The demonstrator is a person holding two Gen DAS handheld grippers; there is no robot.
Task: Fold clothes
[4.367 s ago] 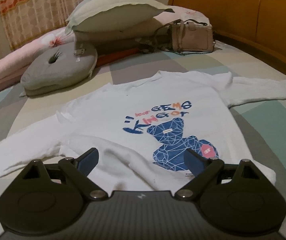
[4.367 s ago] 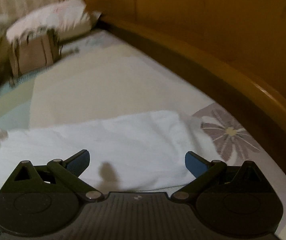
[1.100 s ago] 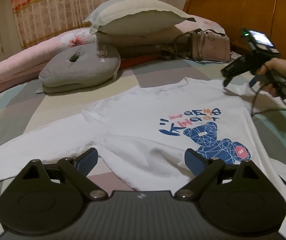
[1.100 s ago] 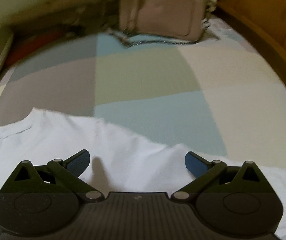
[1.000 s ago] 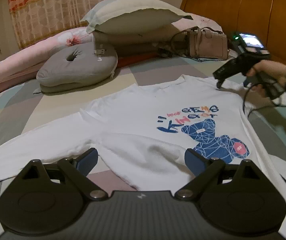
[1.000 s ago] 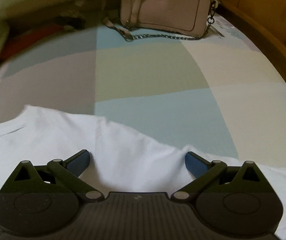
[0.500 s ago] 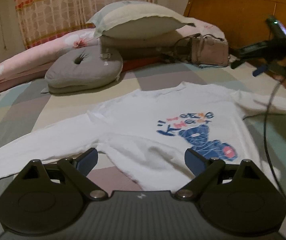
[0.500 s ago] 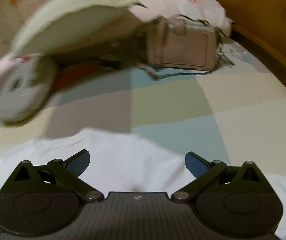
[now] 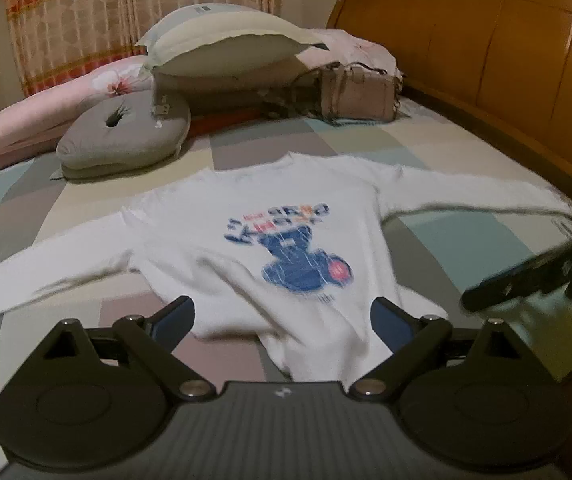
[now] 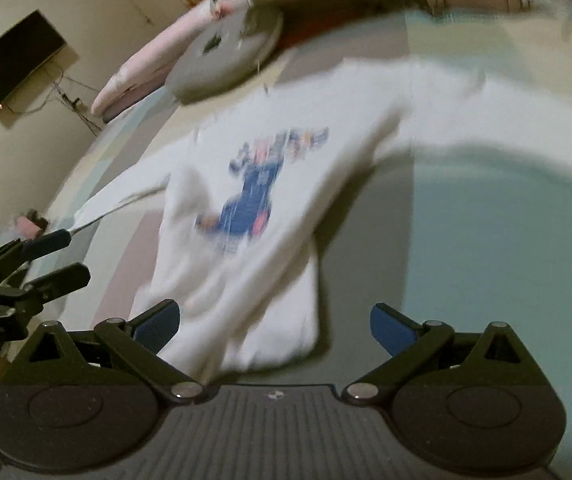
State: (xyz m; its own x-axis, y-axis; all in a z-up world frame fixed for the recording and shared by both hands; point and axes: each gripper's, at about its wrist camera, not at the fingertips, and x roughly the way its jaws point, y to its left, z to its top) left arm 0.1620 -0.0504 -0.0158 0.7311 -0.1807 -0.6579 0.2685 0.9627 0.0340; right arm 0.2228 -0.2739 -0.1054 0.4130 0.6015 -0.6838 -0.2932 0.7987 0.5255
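The left gripper [image 9: 282, 320] is spread wide with nothing between its blue pads, held above the lower hem of the white sweatshirt [image 9: 286, 240] without touching it. The right gripper [image 10: 275, 326] is likewise released wide and empty, hovering over the hem corner of the same garment; both views are motion-blurred.

The sweatshirt lies face up on the bed [image 9: 486, 240], sleeves stretched out to either side, its blue bear print [image 9: 306, 260] and coloured lettering on top. The bed's sheet is a patchwork of pale green, grey, cream and mauve blocks. Beyond the collar sit a grey ring-shaped cushion [image 9: 126, 136], a stacked pillow [image 9: 226, 44], a long pink floral bolster [image 9: 46, 108] and a beige handbag [image 9: 358, 92]. A wooden headboard [image 9: 506, 60] runs along the right, and a patterned curtain [image 9: 86, 20] hangs behind. The right wrist view shows a dark wall-mounted screen [image 10: 14, 60].
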